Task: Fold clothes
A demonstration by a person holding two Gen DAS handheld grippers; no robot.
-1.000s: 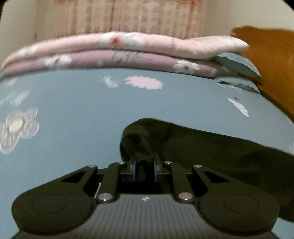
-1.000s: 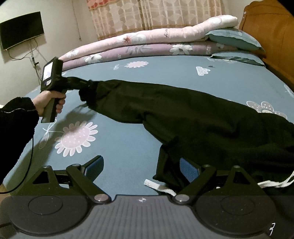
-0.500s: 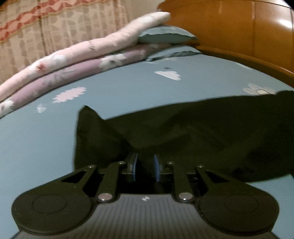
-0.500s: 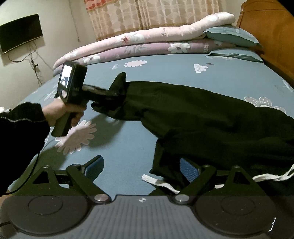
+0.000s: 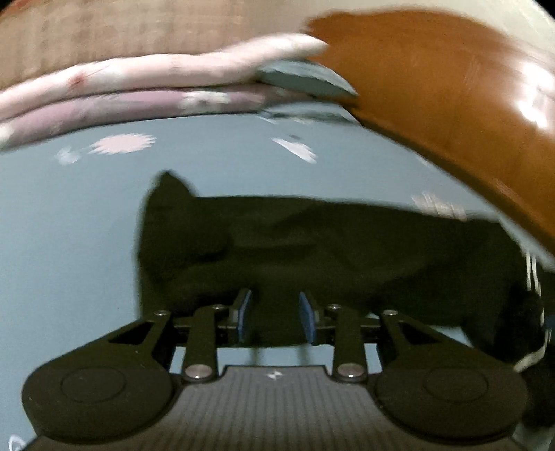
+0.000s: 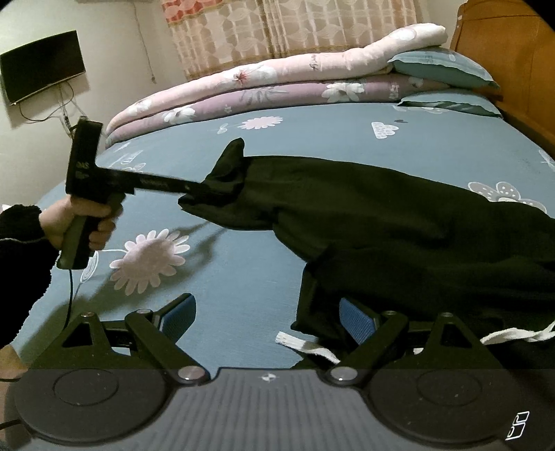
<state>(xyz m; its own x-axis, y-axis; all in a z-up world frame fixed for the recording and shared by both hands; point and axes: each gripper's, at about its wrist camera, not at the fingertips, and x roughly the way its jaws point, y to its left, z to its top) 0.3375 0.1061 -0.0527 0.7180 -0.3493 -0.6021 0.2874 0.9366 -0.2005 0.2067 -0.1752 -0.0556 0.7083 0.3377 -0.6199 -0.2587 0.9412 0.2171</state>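
Bed (image 6: pixel 242 277): covered by a blue-grey sheet printed with pale flowers and clouds; it carries all items listed below.

Black trousers (image 6: pixel 399 215): dark garment lying across the middle and right of the bed, one leg end raised off the sheet toward the left. White drawstring (image 6: pixel 305 345) trails from the waist end at the near right edge, just in front of the right tongs. In the left wrist view the black trousers (image 5: pixel 312 249) stretch from centre to right, blurred.

Left tongs (image 5: pixel 275 317): jaws opening, blue pads (image 5: pixel 244 315) apart, black fabric of the leg end hanging between them; the pads do not appear to press on it. Seen in the right wrist view, the left tongs (image 6: pixel 194 192) reach into the raised leg end, carried by a hand (image 6: pixel 79 222) in a dark fleecy sleeve (image 6: pixel 20 243), a cable hanging from the handle.

Right tongs (image 6: pixel 267 314): jaws spread wide, nothing clamped; the right pad sits against the trousers' waist edge, the left pad over bare sheet.

Folded quilts (image 6: pixel 277 83): pink floral on mauve floral, stacked along the far side of the bed.

Pillows (image 6: pixel 447 69): two, teal, beside the quilts at the wooden headboard (image 6: pixel 513 62).

Curtain (image 6: pixel 295 31): patterned, beige and red, behind the quilts.

Wall television (image 6: pixel 41 76): dark screen, upper left, wires below.
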